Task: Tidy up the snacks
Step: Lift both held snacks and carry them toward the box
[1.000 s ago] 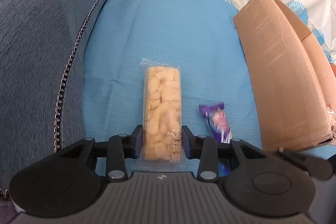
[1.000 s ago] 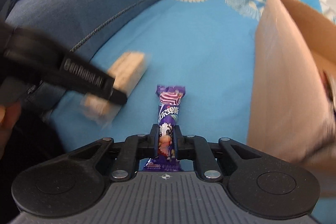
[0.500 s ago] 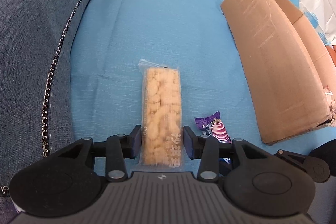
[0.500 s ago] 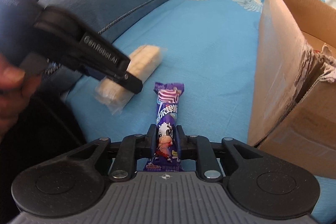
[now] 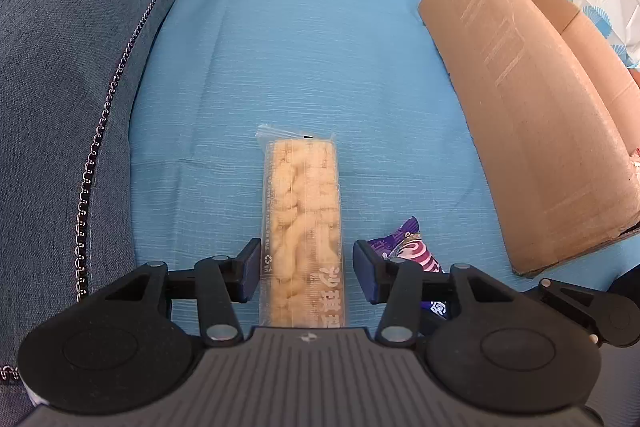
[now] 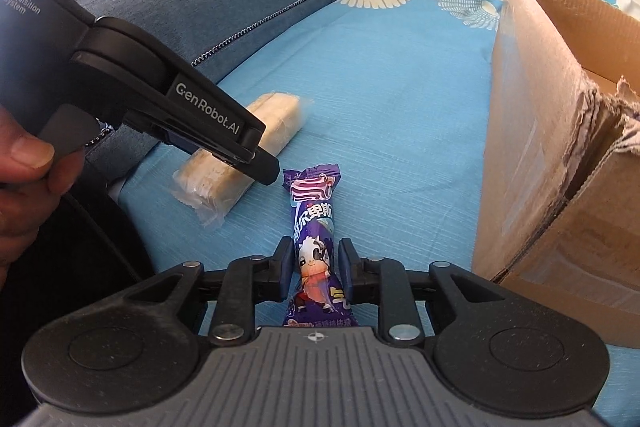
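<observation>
Crinkly, light purple candy (image 6: 316,247) lies between your right tool (image 6: 316,277), jaws just parting; regrip mid-wrapper, box (image 6: 560,147) at two o'clock.

A soft surface under a light blue woven cloth (image 5: 312,67) is carrying everything. A long clear packet of pale yellow puffed snack (image 5: 302,227) is lying flat on the cloth. Just beside it a small purple candy wrapper with a cartoon cow (image 6: 314,239) is lying flat too. A brown cardboard box (image 5: 520,115) is sitting on the cloth, near the purple wrapper. A grey-blue cushion (image 5: 68,67) is resting along the cloth's other edge.
</observation>
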The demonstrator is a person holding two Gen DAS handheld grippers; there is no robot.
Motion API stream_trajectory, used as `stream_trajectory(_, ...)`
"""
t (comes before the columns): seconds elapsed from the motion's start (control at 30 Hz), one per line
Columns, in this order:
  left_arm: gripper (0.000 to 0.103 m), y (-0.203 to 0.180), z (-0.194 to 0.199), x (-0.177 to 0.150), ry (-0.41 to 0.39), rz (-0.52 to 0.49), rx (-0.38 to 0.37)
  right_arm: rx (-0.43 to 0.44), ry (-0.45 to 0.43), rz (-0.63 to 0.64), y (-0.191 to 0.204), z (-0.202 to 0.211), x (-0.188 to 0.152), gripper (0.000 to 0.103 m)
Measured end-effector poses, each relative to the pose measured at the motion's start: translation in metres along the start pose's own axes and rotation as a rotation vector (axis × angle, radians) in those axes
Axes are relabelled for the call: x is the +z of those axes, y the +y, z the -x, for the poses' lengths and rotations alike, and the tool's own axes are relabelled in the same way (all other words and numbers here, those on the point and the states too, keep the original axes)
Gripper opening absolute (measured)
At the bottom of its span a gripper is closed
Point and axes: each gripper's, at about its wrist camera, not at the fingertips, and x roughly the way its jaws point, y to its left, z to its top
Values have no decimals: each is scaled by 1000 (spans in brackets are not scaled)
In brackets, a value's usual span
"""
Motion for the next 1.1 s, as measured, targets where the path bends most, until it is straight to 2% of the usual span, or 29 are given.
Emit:
stream_trajectory(0.07,53,3,-4,0,0,0,-1,0,-1,-4,-1,0,1,23)
stream_trajectory(0.13,53,3,-4,0,0,0,-1,-8,-6,-6,-2,1,0,17)
stream_trajectory(0.27,52,6,-3,-2,-7,1,0,-24,-42,-32,-6,7,2,17)
stream_trajectory(0.3,44,5,-2,-4,-11,2,3,-25,-43,-34,-7,7,2,17)
stream_trajectory(0.37,41,6,0,-7,-16,-2,-2,-31,-31,-38,-9,5,2,17)
stream_trajectory(0.43,41,6,1,-8,-19,-11,-1,-42,-12,-39,-10,2,0,17)
stream_trajectory(0.93,42,1,-2,-8,-7,-29,14,-54,-16,-7,-4,-1,-2,18)
stream_trajectory(1.1,40,0,4,-11,-54,-22,28,-59,-29,-3,-3,2,-3,17)
